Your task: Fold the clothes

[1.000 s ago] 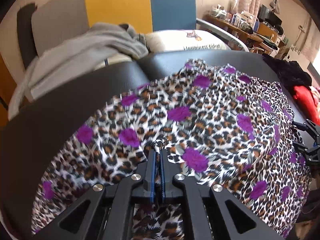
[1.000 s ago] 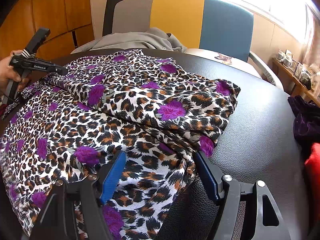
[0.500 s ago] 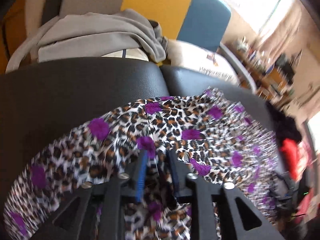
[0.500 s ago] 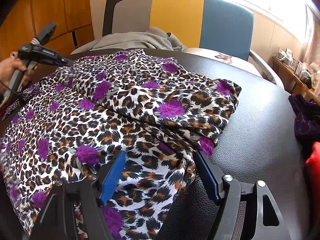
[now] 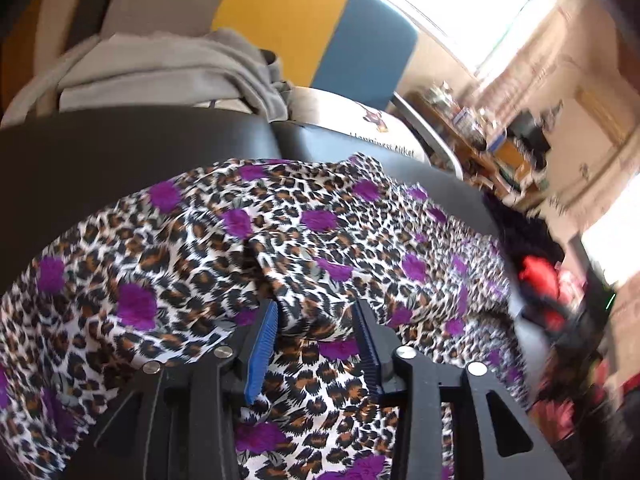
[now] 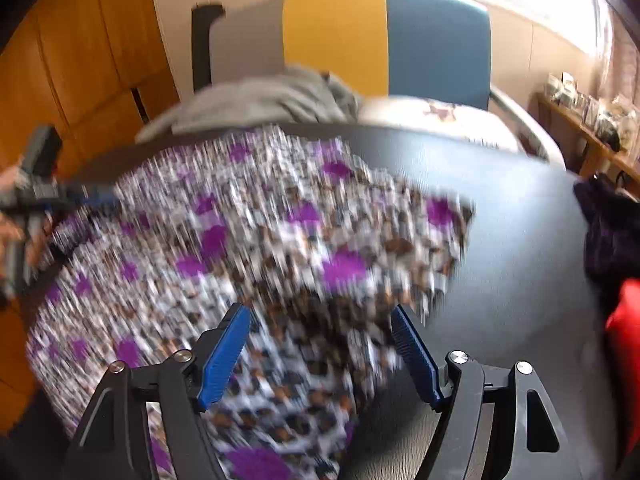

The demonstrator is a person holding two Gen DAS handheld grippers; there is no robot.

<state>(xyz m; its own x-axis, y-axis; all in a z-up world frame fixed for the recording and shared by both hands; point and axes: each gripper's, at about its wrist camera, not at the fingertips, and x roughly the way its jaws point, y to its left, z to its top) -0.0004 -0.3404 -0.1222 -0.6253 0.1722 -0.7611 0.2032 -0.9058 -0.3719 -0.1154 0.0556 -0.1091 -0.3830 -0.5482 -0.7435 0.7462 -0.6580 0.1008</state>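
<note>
A leopard-print garment with purple flowers (image 5: 320, 220) lies spread and partly folded on the black table (image 5: 120, 152). My left gripper (image 5: 315, 306) hovers low over it with its jaws apart and closing; a raised fold of the cloth sits between the blue pads (image 5: 262, 344), which do not clearly press on it. In the blurred right wrist view the same garment (image 6: 280, 240) fills the table's (image 6: 520, 240) left half. My right gripper (image 6: 319, 310) stands wide above the garment's near right edge, jaws opening, nothing gripped. The left gripper (image 6: 108, 198) shows at far left, held by a hand (image 6: 8, 184).
A grey garment (image 6: 260, 100) and a white printed cushion (image 5: 360, 120) lie on the grey, yellow and blue chair behind the table. Dark clothes (image 6: 604, 232) and a red item (image 6: 628, 340) sit at the table's right edge. A cluttered shelf (image 6: 592, 120) runs along the right wall.
The left gripper has let go of the pinched cloth, spread its jaws and rolled, shifting across the garment. The right gripper has risen off the fabric and its jaws stand slightly wider.
</note>
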